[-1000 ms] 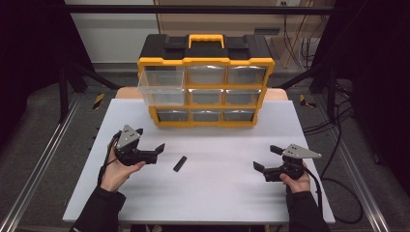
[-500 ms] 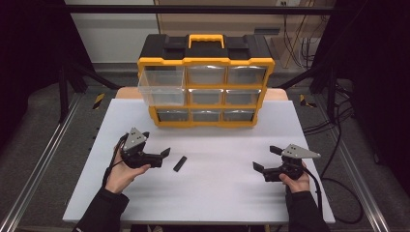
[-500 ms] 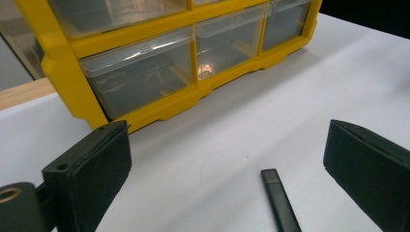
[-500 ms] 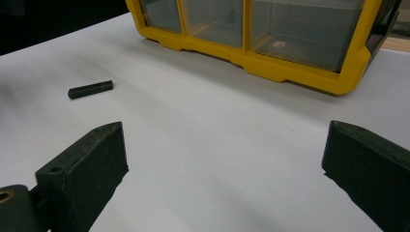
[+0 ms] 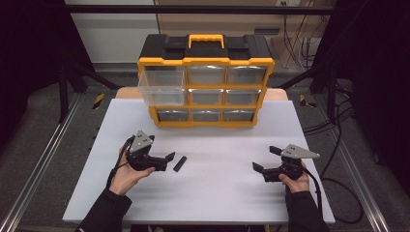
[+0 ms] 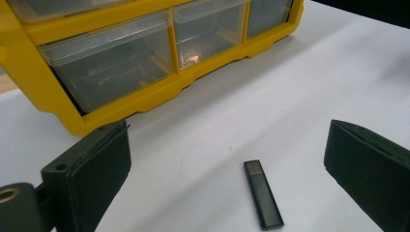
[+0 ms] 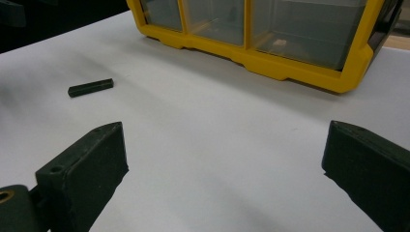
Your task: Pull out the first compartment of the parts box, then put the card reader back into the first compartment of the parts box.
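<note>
A small flat black stick (image 5: 180,163) lies on the white table (image 5: 217,193), left of centre. My left gripper (image 5: 167,161) is open and sits just left of the stick, its jaws pointing at it but not touching. In the left gripper view the stick (image 6: 263,194) lies on the table between the two wide-apart jaws of the left gripper (image 6: 225,159), nearer the right one. My right gripper (image 5: 266,158) is open and empty at the table's right side. In the right gripper view the right gripper (image 7: 222,154) faces the distant stick (image 7: 90,87).
A yellow and black drawer organizer (image 5: 205,82) with clear drawers stands at the back of the table. Its top left drawer (image 5: 162,87) is pulled out. The organizer's bottom row (image 6: 145,63) is close ahead of the left gripper.
The left gripper has moved right and toward the near edge, closing in on the black stick. The right gripper and the stick have stayed where they were.
</note>
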Demonstrator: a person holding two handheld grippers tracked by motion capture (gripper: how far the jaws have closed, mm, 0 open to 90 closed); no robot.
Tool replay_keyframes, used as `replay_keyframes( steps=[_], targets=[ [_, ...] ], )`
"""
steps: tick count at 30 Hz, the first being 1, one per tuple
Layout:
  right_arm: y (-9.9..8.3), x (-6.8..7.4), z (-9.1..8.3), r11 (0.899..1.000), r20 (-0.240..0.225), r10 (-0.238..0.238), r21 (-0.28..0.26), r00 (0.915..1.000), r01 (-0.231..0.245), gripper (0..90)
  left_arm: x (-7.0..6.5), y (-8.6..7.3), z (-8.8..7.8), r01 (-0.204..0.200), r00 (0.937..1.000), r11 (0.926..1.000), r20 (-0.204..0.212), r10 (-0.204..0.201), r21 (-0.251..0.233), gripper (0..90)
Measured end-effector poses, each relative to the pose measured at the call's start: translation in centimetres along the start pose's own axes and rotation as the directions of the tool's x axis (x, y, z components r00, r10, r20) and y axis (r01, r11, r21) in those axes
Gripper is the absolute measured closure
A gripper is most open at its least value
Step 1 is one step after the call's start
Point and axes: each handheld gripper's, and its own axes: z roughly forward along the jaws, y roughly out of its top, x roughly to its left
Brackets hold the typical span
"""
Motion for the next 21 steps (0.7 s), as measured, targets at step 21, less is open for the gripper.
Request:
replay_keyframes(
  steps=[21],
  targets=[
    [0.0,-0.1,0.0,1.000,0.001,-0.001,0.002,1.0000,0.001,2.4,-1.3,-0.6,1.4,-0.011,0.9995,0.9988,0.031,0.010,0.047,2.5]
  ],
)
